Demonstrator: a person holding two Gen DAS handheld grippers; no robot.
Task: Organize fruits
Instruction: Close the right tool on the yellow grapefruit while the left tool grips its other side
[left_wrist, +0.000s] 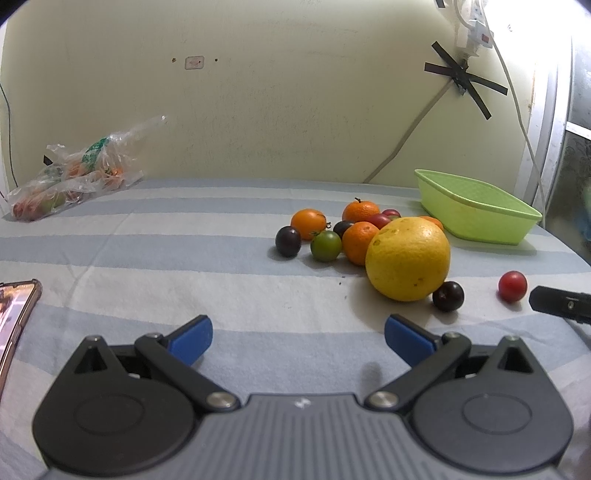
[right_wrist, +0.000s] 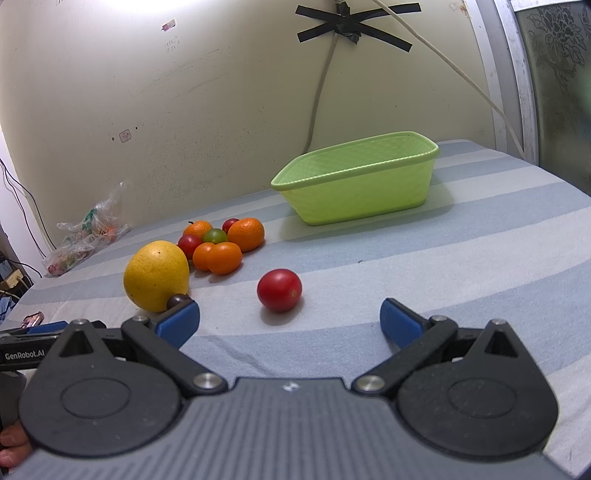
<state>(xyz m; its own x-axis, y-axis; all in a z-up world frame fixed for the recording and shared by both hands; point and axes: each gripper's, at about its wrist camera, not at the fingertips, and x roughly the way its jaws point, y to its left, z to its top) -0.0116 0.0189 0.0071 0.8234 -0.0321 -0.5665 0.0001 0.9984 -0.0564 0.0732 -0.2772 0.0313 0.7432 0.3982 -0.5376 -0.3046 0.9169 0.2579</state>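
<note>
A pile of fruit lies on the striped cloth: a large yellow grapefruit (left_wrist: 408, 258) (right_wrist: 157, 275), several oranges (left_wrist: 308, 223) (right_wrist: 246, 233), a green tomato (left_wrist: 325, 246) (right_wrist: 216, 235) and dark plums (left_wrist: 287, 241). One dark plum (left_wrist: 448, 296) touches the grapefruit. A lone red tomato (left_wrist: 512, 286) (right_wrist: 279, 290) lies apart, just ahead of my open, empty right gripper (right_wrist: 290, 321). My left gripper (left_wrist: 297, 339) is open and empty, short of the pile. A light green basket (left_wrist: 476, 212) (right_wrist: 356, 184) stands behind the fruit.
A clear plastic bag (left_wrist: 70, 177) (right_wrist: 86, 236) with more produce lies at the far left by the wall. A phone (left_wrist: 14, 325) lies at the left edge. Cables hang on the wall (left_wrist: 461, 74). The right gripper's tip (left_wrist: 559, 302) shows in the left wrist view.
</note>
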